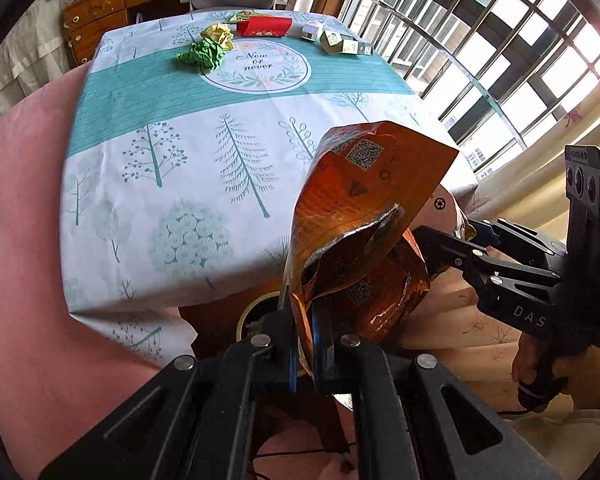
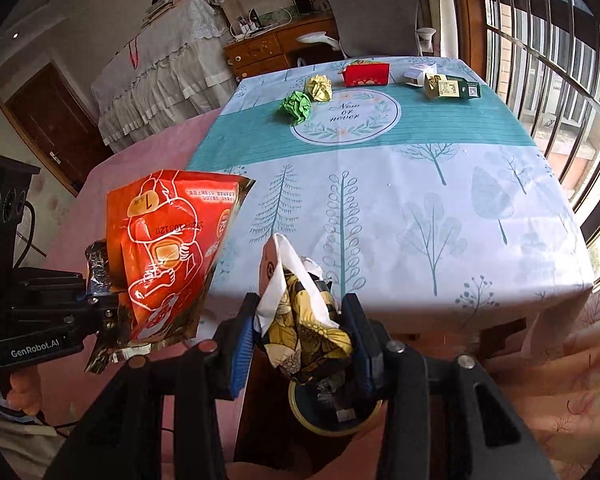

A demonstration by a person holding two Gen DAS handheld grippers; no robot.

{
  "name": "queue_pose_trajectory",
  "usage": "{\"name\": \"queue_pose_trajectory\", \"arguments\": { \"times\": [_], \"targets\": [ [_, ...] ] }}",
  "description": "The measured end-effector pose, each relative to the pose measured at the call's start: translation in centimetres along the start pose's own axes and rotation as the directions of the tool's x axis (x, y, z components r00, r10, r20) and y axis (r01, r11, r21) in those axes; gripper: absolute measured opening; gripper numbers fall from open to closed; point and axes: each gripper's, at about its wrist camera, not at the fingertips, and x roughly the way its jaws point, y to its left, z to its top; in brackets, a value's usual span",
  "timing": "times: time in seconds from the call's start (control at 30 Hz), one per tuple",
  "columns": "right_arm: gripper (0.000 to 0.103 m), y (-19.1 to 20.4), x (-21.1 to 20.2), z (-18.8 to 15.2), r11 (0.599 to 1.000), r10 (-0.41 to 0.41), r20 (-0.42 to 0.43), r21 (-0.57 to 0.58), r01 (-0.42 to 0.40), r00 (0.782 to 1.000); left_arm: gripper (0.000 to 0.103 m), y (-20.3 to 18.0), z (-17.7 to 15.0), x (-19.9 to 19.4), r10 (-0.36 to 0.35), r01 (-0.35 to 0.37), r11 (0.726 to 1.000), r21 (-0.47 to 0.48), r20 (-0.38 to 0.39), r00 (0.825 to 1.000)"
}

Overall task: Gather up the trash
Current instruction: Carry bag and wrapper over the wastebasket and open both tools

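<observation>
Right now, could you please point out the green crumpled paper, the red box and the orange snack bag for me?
green crumpled paper (image 2: pixel 297 106), right wrist view, its middle.
red box (image 2: pixel 367 74), right wrist view, front face.
orange snack bag (image 2: pixel 168 248), right wrist view, printed front.

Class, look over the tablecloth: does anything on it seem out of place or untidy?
Yes. Crumpled green paper and yellow paper lie near the far edge, beside a red box and small cartons, scattered as uncollected litter.

The bin (image 2: pixel 332 412) below is mostly hidden by the wrapper (image 2: pixel 304 320).
</observation>
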Motion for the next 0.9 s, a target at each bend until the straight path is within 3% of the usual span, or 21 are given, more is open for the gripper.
{"name": "queue_pose_trajectory", "arguments": {
  "times": [0.27, 0.4, 0.6, 0.73, 0.87, 0.9],
  "targets": [
    [0.042, 0.9, 0.9, -6.7, 0.999, -0.053, -0.165, -0.004, 0.053, 0.985, 0.003, -0.8, -6.0, 2.7, -0.051, 0.045, 0.997, -0.056, -0.102, 0.994],
    [0.042, -0.7, 3.6, -8.7, 0.998, -0.044, -0.226, 0.032, 0.052, 0.973, 0.003, -1.1, -8.0, 6.3, -0.033, 0.017, 0.995, -0.096, -0.163, 0.986],
    [0.042, -5.0, 12.2, -13.1, 0.993, -0.040, -0.315, 0.097, 0.073, 0.948, 0.003, 0.4, -11.7, 15.7, 0.017, -0.070, 0.979, -0.190, -0.270, 0.963],
    [0.043, -7.6, 19.4, -16.3, 0.987, -0.035, -0.388, 0.133, 0.093, 0.921, 0.004, 2.5, -14.0, 22.9, 0.005, -0.099, 0.958, -0.267, -0.331, 0.943],
    [0.046, -9.1, 25.0, -18.9, 0.981, -0.025, -0.426, 0.165, 0.105, 0.904, 0.005, 3.8, -15.4, 28.8, 0.016, -0.125, 0.955, -0.270, -0.373, 0.928],
    [0.048, -9.4, 26.2, -19.3, 0.979, -0.022, -0.435, 0.175, 0.109, 0.900, 0.009, 4.1, -15.6, 30.1, 0.019, -0.127, 0.956, -0.263, -0.377, 0.926]
  ]
}}
